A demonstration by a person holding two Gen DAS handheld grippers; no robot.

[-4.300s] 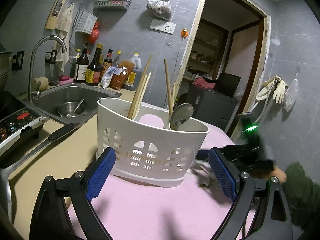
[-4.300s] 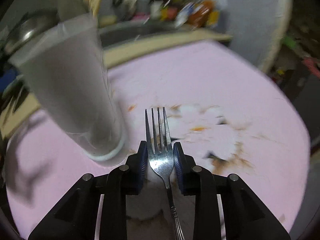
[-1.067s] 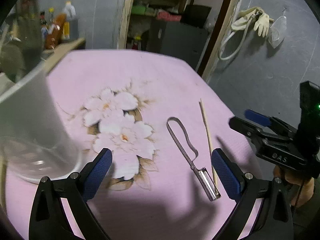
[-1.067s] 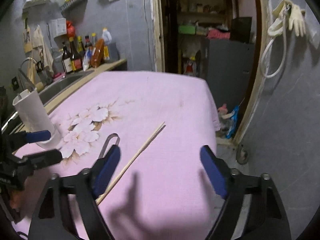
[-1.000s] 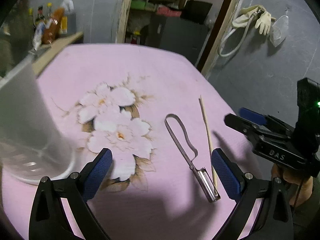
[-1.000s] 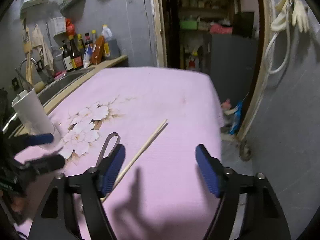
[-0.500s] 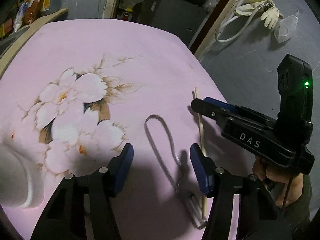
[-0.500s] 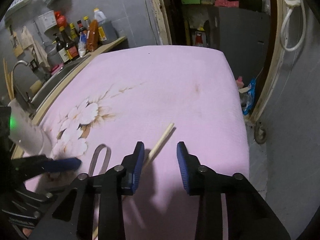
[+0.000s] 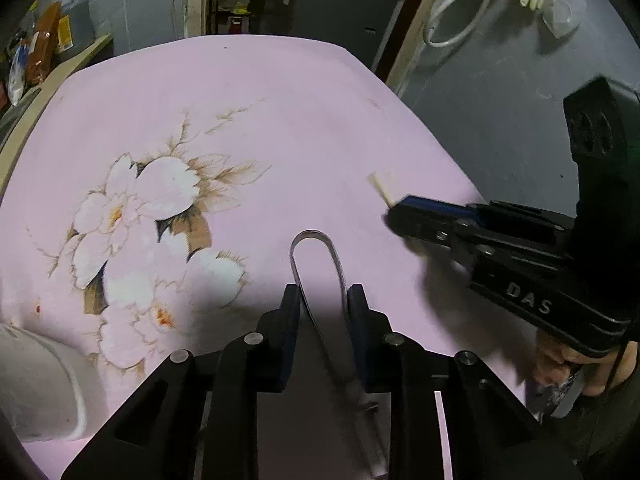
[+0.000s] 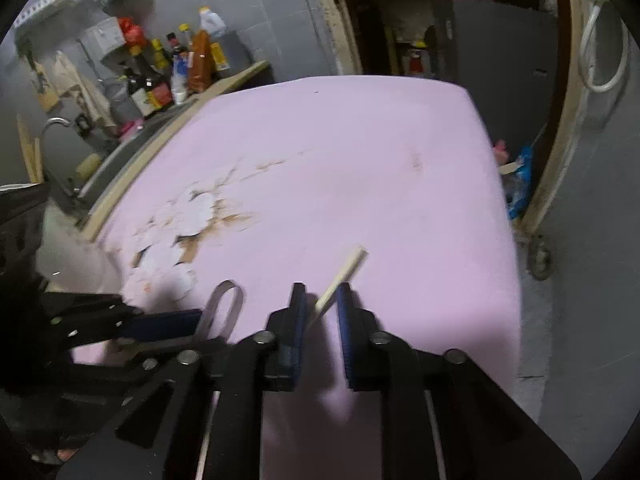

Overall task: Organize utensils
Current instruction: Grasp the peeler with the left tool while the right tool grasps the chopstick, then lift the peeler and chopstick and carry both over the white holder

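Observation:
A metal peeler (image 9: 316, 248) with a looped handle lies on the pink flowered cloth (image 9: 248, 120). My left gripper (image 9: 323, 304) straddles its handle, jaws closed in on both sides of the loop. A single wooden chopstick (image 10: 344, 272) lies to the right of it. My right gripper (image 10: 321, 308) has its jaws narrowed around the chopstick, a small gap still showing. The right gripper also shows in the left wrist view (image 9: 404, 216), with the chopstick's tip (image 9: 380, 188) sticking out past it. The white utensil basket (image 9: 36, 384) stands at the left edge.
The cloth-covered table (image 10: 360, 140) ends at the right above a grey floor. A counter with bottles (image 10: 176, 68) and a sink tap (image 10: 56, 128) lie at the far left. An open doorway (image 10: 440, 20) is behind the table.
Both grippers have come down onto the table and narrowed their jaws, the left around the peeler's handle, the right around the chopstick. Earlier both were wide open and higher.

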